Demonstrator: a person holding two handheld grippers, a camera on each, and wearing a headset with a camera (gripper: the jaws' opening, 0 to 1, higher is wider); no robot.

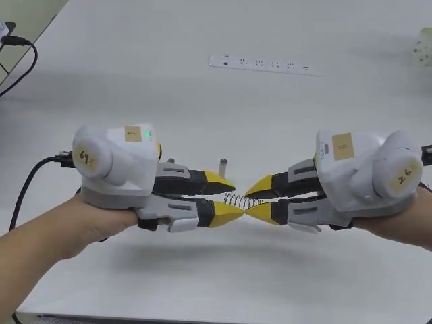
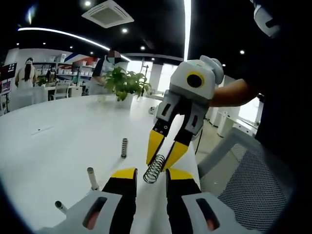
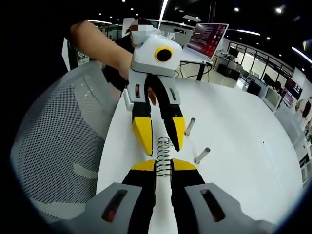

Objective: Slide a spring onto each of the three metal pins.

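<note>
A small metal spring [image 1: 237,200] hangs level between the two yellow-tipped grippers above the white table. My right gripper [image 1: 255,200] is shut on one end of the spring [image 3: 164,152]. The other end lies between the fingers of my left gripper [image 1: 228,198], which stands open around it [image 2: 154,168]. The two grippers face each other, tip to tip. Behind them on the table stands a metal pin [image 1: 223,164]. In the left gripper view one pin [image 2: 124,147] carries a spring, and two bare pins [image 2: 92,178] [image 2: 61,207] stand nearer. The right gripper view has two bare pins [image 3: 190,126] [image 3: 202,155].
A white power strip [image 1: 266,65] lies at the far side of the table. A black cable [image 1: 20,54] curls at the far left, and another runs to the left gripper. A mesh chair [image 3: 53,146] sits just off the table's near edge.
</note>
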